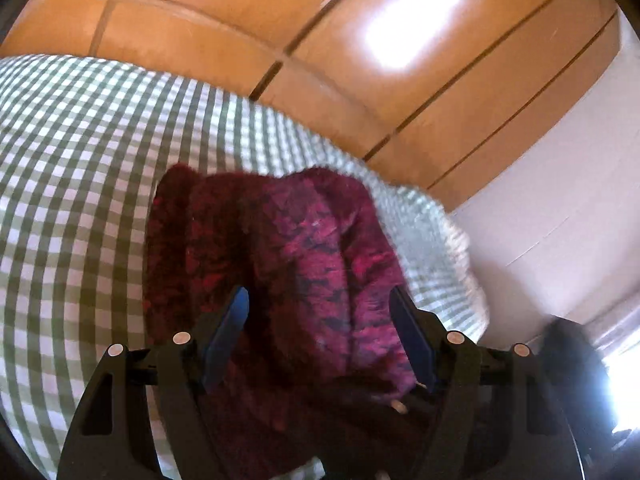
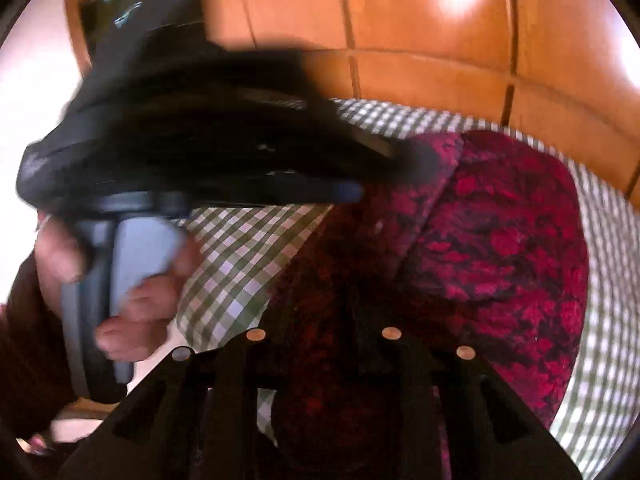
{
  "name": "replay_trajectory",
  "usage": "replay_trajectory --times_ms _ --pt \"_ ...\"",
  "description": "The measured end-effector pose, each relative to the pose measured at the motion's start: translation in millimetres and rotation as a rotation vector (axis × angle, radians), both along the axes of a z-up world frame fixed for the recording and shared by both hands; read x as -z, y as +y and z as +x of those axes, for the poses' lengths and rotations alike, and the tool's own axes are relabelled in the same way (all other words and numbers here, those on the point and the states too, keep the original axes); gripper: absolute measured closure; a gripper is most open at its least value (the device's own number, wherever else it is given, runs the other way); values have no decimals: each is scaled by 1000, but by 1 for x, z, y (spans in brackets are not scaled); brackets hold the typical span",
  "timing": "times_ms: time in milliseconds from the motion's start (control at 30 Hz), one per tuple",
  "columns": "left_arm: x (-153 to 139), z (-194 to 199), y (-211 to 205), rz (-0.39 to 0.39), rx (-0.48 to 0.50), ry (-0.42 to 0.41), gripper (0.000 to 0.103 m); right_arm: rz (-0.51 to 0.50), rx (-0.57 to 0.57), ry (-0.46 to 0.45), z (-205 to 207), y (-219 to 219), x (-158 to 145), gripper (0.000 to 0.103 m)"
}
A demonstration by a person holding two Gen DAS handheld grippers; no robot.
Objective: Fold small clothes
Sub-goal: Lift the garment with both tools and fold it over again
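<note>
My left gripper (image 1: 320, 320) has its fingers spread wide over the crimson knitted garment (image 1: 280, 264), which lies on the checked cloth (image 1: 80, 160). My right gripper (image 2: 320, 344) pinches the garment's dark edge.

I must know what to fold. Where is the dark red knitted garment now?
The dark red knitted garment lies on the green checked cloth, in the middle of both wrist views, between the open left tongs; orange wooden panels stand behind.
</note>
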State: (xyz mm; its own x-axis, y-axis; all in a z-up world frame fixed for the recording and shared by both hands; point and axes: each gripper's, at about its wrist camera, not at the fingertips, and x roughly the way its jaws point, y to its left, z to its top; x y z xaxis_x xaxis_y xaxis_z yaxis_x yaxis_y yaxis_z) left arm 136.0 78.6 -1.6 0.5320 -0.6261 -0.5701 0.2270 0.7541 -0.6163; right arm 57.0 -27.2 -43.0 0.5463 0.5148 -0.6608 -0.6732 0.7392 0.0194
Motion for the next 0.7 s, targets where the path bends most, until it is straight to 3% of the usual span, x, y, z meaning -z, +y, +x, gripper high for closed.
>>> replay_trajectory --times_ms 67,100,167,233,300,333,367,400,500,567,633,700 --pt "4 11 -14 36 34 47 34 31 -42 24 -2 1 1 90" --pt "6 13 -20 58 38 57 51 18 -41 2 -5 2 1 91" --pt "9 15 -35 122 58 61 73 21 -45 -7 -6 -1 -1 90" --pt "7 14 -42 150 54 54 77 55 -66 15 -7 -15 -8 89" --pt "4 16 -45 158 51 52 80 104 -84 49 -6 -29 -14 75" --pt "3 16 -47 171 55 46 80 168 -126 96 -7 -47 -20 67" --pt "2 18 -47 179 58 45 80 217 -146 112 -9 -62 -25 49" --pt "2 21 -47 186 61 43 80 263 -132 94 -14 -86 -33 38" --pt "0 17 -45 197 69 29 82 358 -59 100 -9 -137 -42 37" --pt "-1 18 -46 197 69 21 84 390 62 98 -7 -172 -37 37" --pt "-4 18 -47 201 64 7 86 307 185 77 5 -182 -23 41" --pt "-8 15 -47 199 57 -6 87 223 218 95 19 -176 -4 48"
